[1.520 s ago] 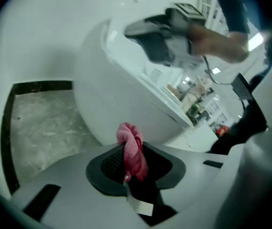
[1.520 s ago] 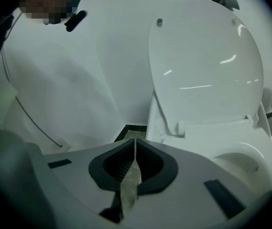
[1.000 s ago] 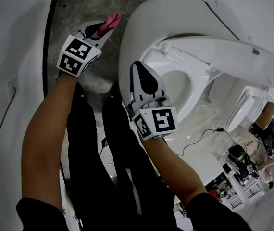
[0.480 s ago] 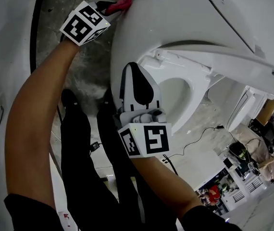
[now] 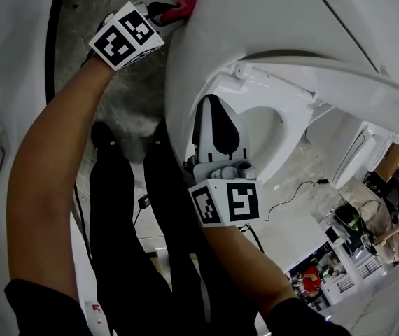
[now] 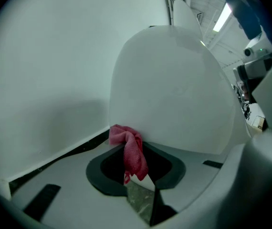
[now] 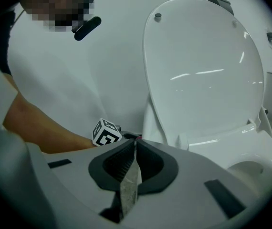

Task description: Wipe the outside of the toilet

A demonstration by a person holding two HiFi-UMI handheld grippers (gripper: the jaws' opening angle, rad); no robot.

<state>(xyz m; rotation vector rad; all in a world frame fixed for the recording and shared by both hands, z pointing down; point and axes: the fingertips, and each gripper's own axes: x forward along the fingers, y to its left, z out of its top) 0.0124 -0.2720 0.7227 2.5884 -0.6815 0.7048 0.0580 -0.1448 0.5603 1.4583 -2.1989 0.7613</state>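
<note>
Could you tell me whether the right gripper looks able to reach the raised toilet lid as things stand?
Probably yes: the right gripper, shut and empty, points toward the raised lid with nothing between them. The left gripper and its cloth are off to one side.

The left arm was stretched up toward the upper left of the head view, bare forearm pretty much straight. The left gripper sat right at the top edge with its marker cube facing the camera. Its jaws were clamped on a red cloth that bunched out past the tips. The right arm came up from the lower right. The right gripper sat mid-frame pointing up, jaws pressed together with nothing between them.
</note>
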